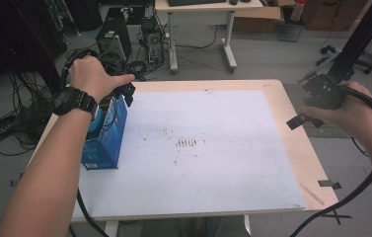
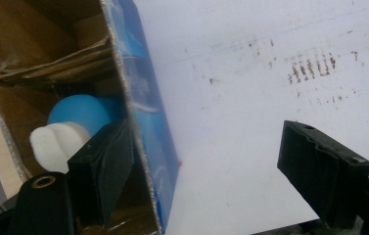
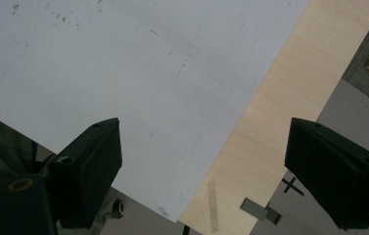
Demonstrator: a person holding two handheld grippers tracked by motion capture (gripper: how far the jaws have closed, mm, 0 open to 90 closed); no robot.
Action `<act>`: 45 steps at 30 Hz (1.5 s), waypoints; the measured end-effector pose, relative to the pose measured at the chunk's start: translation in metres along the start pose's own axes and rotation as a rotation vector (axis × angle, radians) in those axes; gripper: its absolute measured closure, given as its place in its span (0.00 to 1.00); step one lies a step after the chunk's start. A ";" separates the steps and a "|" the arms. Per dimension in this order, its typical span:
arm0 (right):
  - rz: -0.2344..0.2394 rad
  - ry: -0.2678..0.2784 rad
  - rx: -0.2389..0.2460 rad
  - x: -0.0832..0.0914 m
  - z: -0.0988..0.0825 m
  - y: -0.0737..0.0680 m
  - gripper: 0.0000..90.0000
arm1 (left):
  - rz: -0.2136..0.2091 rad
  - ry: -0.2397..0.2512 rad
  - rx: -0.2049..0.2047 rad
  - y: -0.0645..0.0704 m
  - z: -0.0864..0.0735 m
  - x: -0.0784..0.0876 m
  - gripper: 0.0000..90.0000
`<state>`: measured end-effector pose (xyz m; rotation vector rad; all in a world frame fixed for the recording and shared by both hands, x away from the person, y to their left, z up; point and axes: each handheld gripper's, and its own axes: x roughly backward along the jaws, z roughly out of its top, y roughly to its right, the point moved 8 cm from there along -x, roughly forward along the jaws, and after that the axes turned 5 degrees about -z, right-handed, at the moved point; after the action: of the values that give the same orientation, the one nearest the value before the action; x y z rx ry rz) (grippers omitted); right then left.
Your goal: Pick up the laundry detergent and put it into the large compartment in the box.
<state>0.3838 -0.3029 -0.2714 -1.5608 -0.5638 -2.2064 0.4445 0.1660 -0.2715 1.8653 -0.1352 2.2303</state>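
My high view looks forward and down over the whole desk [image 1: 292, 148] from above my side. My left gripper view sits close over the box [image 2: 148, 122] at the sheet's [image 2: 250, 98] edge, looking into its open top. My right gripper view looks down at the sheet's corner and the desk's edge. All three share the sheet.

Pale wooden table [image 1: 292, 143] under a white sheet [image 1: 213, 148] (smudged), blue box [image 1: 107, 140] at its left edge
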 end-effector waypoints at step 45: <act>0.012 -0.008 0.008 -0.008 -0.003 -0.006 0.15 | 0.004 -0.056 -0.183 0.075 0.000 -0.052 0.24</act>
<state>0.3812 -0.2989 -0.2806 -1.5657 -0.5639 -2.1875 0.4355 0.0872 -0.3170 1.8304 -0.3406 2.0904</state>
